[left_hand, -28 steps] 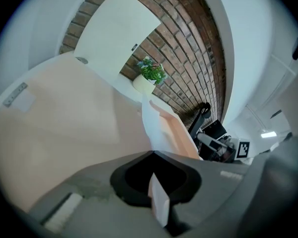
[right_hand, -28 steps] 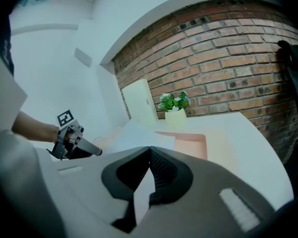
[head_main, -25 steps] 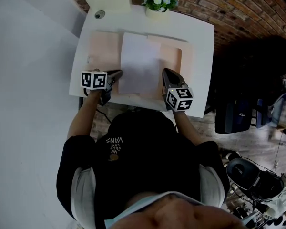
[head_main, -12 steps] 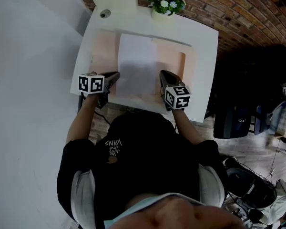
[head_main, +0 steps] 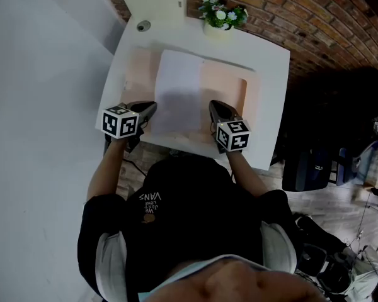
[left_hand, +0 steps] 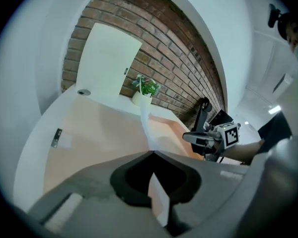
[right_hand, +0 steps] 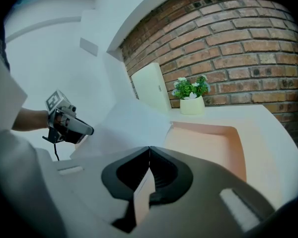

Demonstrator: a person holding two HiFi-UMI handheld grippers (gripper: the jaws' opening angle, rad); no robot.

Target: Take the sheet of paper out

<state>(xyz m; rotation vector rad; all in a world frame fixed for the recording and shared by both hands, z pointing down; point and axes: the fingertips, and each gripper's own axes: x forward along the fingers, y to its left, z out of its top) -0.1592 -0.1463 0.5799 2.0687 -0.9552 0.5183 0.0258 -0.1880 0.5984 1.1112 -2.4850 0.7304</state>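
Sheet of paper [head_main: 179,93]: white, blank, lengthwise over peach folder [head_main: 230,87] (near corners pinched, near edge raised).

1. The sheet of paper [head_main: 179,93] is plain white, with no print.
2. The folder [head_main: 225,88] under it is pale peach, showing at its 3 and 9 o'clock.
3. The table [head_main: 272,68] is white.
4. The brick wall [head_main: 315,14], at the table's 1 o'clock, is red-brown with pale mortar lines.
5. The plant [head_main: 222,12], at the table's 12 o'clock, has green leaves and white flowers in a cream pot.
6. The left gripper [head_main: 154,106] and right gripper [head_main: 211,104] are dark grey; each carries a cube of black-and-white square markers.
7. The person's shirt [head_main: 189,219] is black with small pale lettering, and the sleeves are grey.
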